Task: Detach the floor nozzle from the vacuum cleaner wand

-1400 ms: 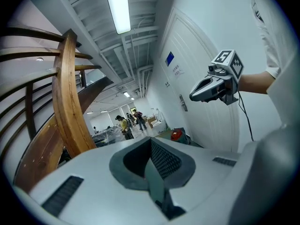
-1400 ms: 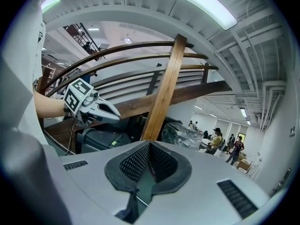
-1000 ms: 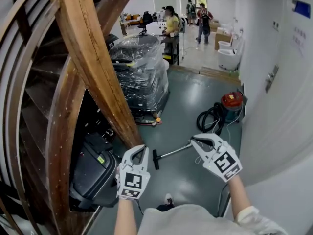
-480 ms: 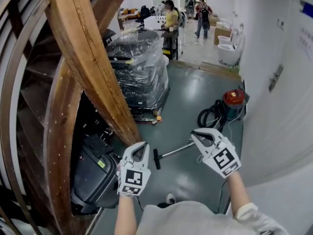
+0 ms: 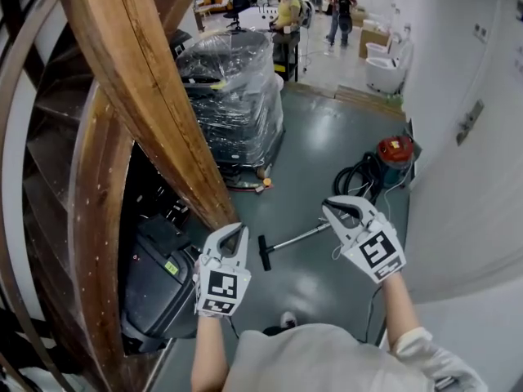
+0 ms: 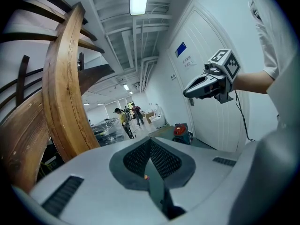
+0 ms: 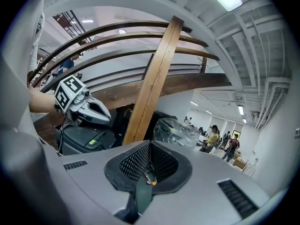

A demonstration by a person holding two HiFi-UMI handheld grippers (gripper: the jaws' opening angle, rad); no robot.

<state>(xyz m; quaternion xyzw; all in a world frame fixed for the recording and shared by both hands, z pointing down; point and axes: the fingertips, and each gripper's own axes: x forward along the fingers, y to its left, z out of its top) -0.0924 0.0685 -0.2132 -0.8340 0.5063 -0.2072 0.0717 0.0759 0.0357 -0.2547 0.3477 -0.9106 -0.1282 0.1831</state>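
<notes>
Wooden beam point(image 5: 147, 96) left of left gripper point(image 5: 234, 229), red vacuum canister point(image 5: 393, 152) ahead of right gripper point(image 5: 328, 205). Wand point(image 5: 298, 238) with floor nozzle point(image 5: 263, 252) attached lies on floor between both grippers, untouched. Both jaws closed, empty

From my head camera I look steeply down on the floor point(image 5: 327, 137), left tool point(image 5: 234, 230) and right tool point(image 5: 327, 204); each tool camera faces almost level, sharing the wooden beam point(image 5: 147, 96).

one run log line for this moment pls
phase: pre-grasp | left tool: shut, empty | right tool: shut, empty | floor nozzle: on wand, untouched
</notes>
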